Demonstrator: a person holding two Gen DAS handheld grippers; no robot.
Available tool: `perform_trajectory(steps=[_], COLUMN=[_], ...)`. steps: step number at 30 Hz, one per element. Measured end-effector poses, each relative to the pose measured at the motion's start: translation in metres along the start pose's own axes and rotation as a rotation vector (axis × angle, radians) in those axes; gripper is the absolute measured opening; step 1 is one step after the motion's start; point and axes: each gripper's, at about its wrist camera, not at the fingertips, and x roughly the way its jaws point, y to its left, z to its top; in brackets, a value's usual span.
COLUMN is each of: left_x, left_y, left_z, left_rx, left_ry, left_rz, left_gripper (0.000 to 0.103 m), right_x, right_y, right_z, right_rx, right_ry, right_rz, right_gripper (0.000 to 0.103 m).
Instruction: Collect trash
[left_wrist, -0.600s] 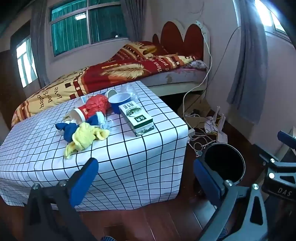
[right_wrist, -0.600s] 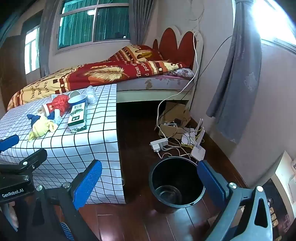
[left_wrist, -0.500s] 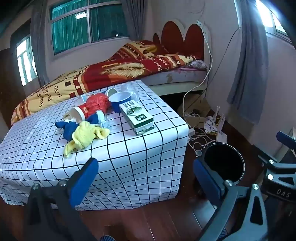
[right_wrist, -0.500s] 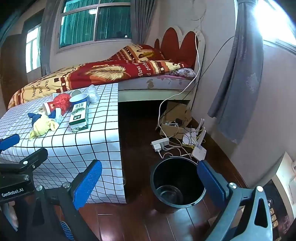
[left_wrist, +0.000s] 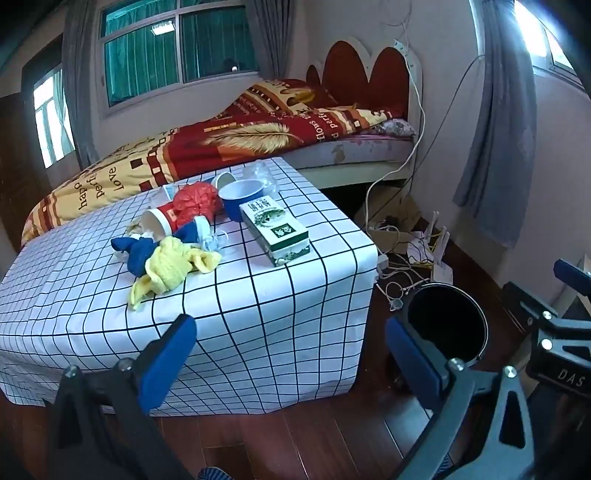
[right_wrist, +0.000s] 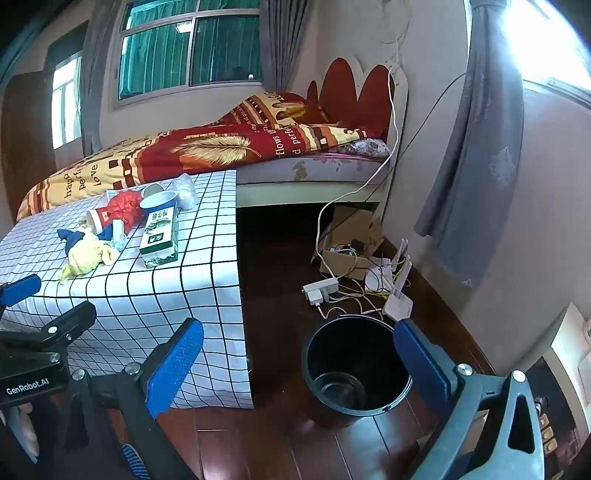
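Note:
Trash lies on a low table with a white checked cloth (left_wrist: 280, 314): a green and white carton (left_wrist: 275, 230), a blue bowl (left_wrist: 242, 197), a red crumpled bag (left_wrist: 195, 201), a tipped red paper cup (left_wrist: 160, 223), yellow cloth (left_wrist: 171, 266) and blue cloth (left_wrist: 136, 253). A black bin (right_wrist: 354, 373) stands on the floor right of the table, with something clear at its bottom. My left gripper (left_wrist: 290, 356) is open and empty, in front of the table's near edge. My right gripper (right_wrist: 299, 358) is open and empty, above the floor near the bin.
A bed (right_wrist: 221, 151) with a red and yellow blanket stands behind the table. A power strip, cables and a router (right_wrist: 397, 295) lie on the wooden floor by a cardboard box (right_wrist: 351, 236). Grey curtains (right_wrist: 476, 147) hang on the right wall.
Both views have shifted slightly; the table and bin sit marginally further right in the right wrist view. Both grippers stay open and empty.

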Motion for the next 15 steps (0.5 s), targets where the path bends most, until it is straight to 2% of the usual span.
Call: perform_trajectory(steps=[15], left_x=[-0.003], left_y=[0.002], left_z=[-0.0033], left_rx=[-0.011], left_ry=[0.005], left_rz=[0.002], left_gripper=[0.103], right_x=[-0.0027], right_y=[-0.0005], right_z=[-0.0021], right_rx=[0.004], right_ry=[-0.003], right_rz=[0.0], right_gripper=[0.103])
